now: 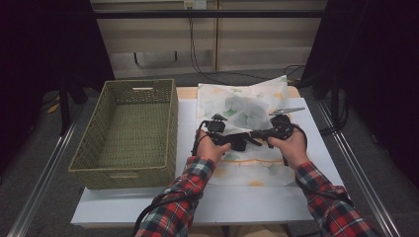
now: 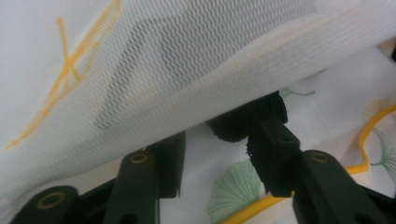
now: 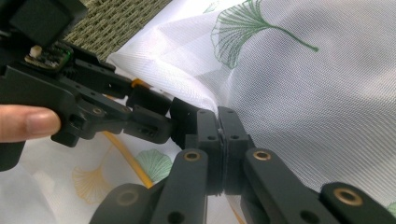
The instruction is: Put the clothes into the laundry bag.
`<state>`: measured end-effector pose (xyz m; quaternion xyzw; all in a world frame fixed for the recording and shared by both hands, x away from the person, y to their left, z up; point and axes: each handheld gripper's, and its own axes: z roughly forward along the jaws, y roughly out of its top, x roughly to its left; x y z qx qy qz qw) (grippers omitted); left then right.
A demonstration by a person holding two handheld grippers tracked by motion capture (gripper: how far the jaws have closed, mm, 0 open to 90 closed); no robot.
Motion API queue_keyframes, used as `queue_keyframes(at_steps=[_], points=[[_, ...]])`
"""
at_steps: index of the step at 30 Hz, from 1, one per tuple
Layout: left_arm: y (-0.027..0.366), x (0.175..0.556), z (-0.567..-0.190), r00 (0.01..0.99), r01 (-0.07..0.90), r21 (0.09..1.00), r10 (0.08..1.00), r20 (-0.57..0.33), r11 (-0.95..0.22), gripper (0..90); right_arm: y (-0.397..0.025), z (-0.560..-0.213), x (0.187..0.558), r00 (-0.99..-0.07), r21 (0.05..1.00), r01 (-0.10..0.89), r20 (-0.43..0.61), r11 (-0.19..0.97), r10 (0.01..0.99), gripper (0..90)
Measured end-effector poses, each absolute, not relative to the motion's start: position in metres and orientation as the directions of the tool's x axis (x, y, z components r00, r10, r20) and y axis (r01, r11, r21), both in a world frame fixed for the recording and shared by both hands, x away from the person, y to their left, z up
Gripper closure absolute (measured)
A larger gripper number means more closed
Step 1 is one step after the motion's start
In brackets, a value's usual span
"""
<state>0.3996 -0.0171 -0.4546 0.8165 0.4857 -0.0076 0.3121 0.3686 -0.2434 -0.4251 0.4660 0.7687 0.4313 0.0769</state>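
cloth (image 1: pixel 245 106) — on table (image 1: pixel 316 148), right of basket (image 1: pixel 129 129), near edge lifted | right gripper (image 3: pixel 218 116) — jaws together, pinching cloth fold | left gripper (image 2: pixel 212 135) — jaws apart under fold

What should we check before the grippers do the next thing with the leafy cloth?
1. Right gripper pinching the thin white cloth with green and yellow leaf prints: ok, jaws closed on a fold.
2. Left gripper gripping the cloth: not ok, jaws apart with the fold lying over them.
3. Grippers keeping apart: not ok, tips almost touching.
4. Green woven rectangular basket empty: ok.
5. Cloth lying flat on the white table: not ok, far part bunched up.
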Motion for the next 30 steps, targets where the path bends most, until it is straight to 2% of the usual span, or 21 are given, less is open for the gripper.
queue_keyframes(at_steps=[1,8,19,22,25,27,28,29,30], points=[[-0.02,0.399,-0.457,0.522,0.804,0.498,0.787,-0.329,-0.325,65.9,-0.244,-0.425,0.369,-0.554,0.735,0.65,0.286,0.192,0.782,89.7],[-0.028,0.405,-0.461,0.52,0.793,0.526,0.79,-0.324,-0.306,78.2,-0.244,-0.426,0.369,-0.554,0.734,0.651,0.285,0.194,0.782,89.6],[-0.032,0.413,-0.461,0.512,0.762,0.595,0.801,-0.31,-0.256,82.3,-0.243,-0.427,0.368,-0.557,0.731,0.653,0.288,0.197,0.779,89.7],[-0.032,0.413,-0.461,0.506,0.76,0.606,0.8,-0.323,-0.236,81.9,-0.242,-0.428,0.368,-0.561,0.73,0.653,0.285,0.203,0.778,89.6],[-0.03,0.411,-0.46,0.502,0.778,0.581,0.792,-0.348,-0.237,79.5,-0.242,-0.428,0.368,-0.562,0.729,0.653,0.283,0.206,0.777,89.7],[-0.028,0.408,-0.457,0.494,0.797,0.555,0.785,-0.374,-0.237,74.8,-0.242,-0.428,0.368,-0.56,0.73,0.652,0.281,0.206,0.779,89.7],[-0.027,0.408,-0.457,0.501,0.799,0.548,0.778,-0.38,-0.247,66.0,-0.243,-0.428,0.367,-0.561,0.729,0.652,0.281,0.207,0.778,89.7],[-0.026,0.406,-0.456,0.506,0.8,0.547,0.766,-0.395,-0.247,62.3,-0.243,-0.427,0.367,-0.561,0.728,0.653,0.281,0.207,0.779,89.6],[-0.025,0.404,-0.454,0.514,0.793,0.554,0.767,-0.384,-0.254,62.3,-0.243,-0.427,0.367,-0.561,0.728,0.653,0.281,0.207,0.779,89.6]])
